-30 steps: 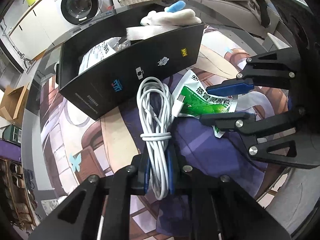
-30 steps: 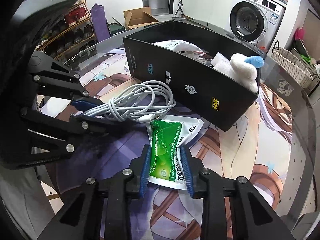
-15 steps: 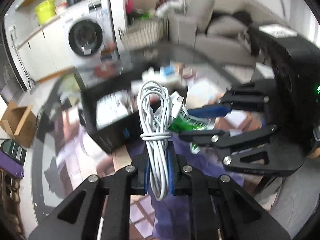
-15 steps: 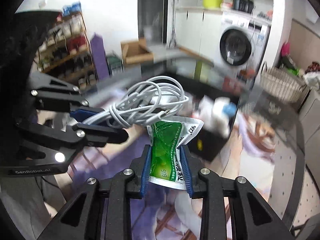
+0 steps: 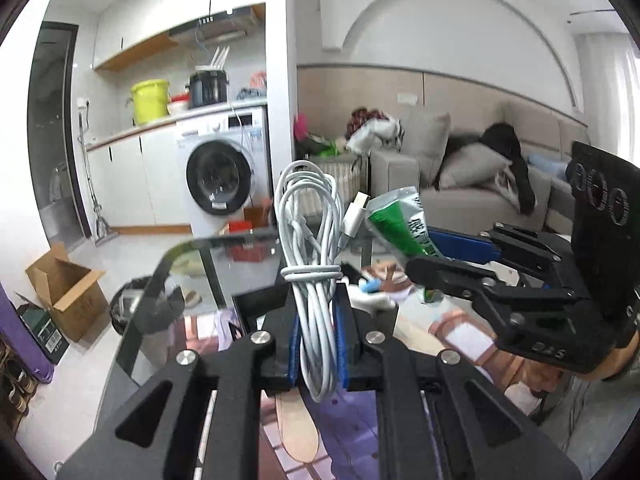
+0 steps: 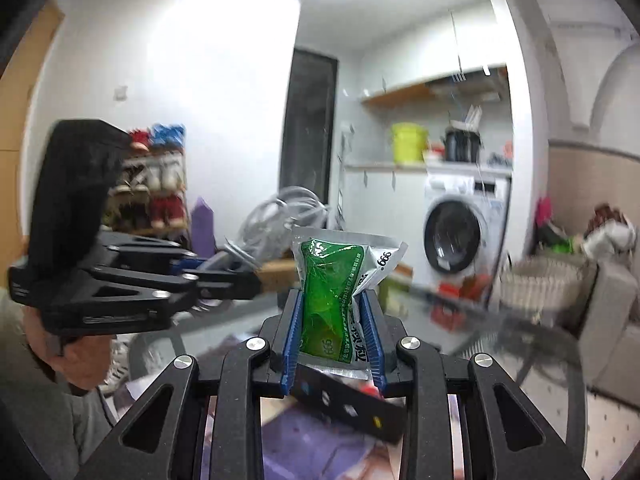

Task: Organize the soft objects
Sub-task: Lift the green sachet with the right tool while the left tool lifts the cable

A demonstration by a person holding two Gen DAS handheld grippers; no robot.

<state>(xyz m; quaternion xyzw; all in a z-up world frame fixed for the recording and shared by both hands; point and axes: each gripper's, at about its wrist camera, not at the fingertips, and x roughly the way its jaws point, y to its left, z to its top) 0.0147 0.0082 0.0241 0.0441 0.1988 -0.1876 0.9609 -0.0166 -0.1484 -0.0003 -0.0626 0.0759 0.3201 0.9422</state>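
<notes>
My left gripper [image 5: 318, 292] is shut on a coiled white cable [image 5: 308, 216], which stands upright between its blue pads, high above the table. In the right wrist view the same left gripper [image 6: 248, 276] is at the left with the cable [image 6: 280, 212]. My right gripper [image 6: 332, 300] is shut on a green and silver packet [image 6: 328, 280]. From the left wrist it appears at the right [image 5: 420, 250], the packet [image 5: 400, 220] sticking out beside the cable's plug. The black box [image 6: 344, 404] lies low, mostly hidden behind the fingers. A white plush with a blue tip [image 5: 372, 292] peeks out behind them.
The glass table's edge [image 5: 160, 272] runs off to the left, with a printed mat on it. Beyond stand a washing machine [image 5: 218, 178], a grey sofa [image 5: 480, 184], a cardboard box on the floor [image 5: 64, 292] and a wicker basket [image 6: 540, 284]. A person's hand [image 6: 80, 360] holds the left gripper.
Both grippers have lifted off the table with the cable and the packet and tilted up toward level. The black box has dropped to the bottom of both views.
</notes>
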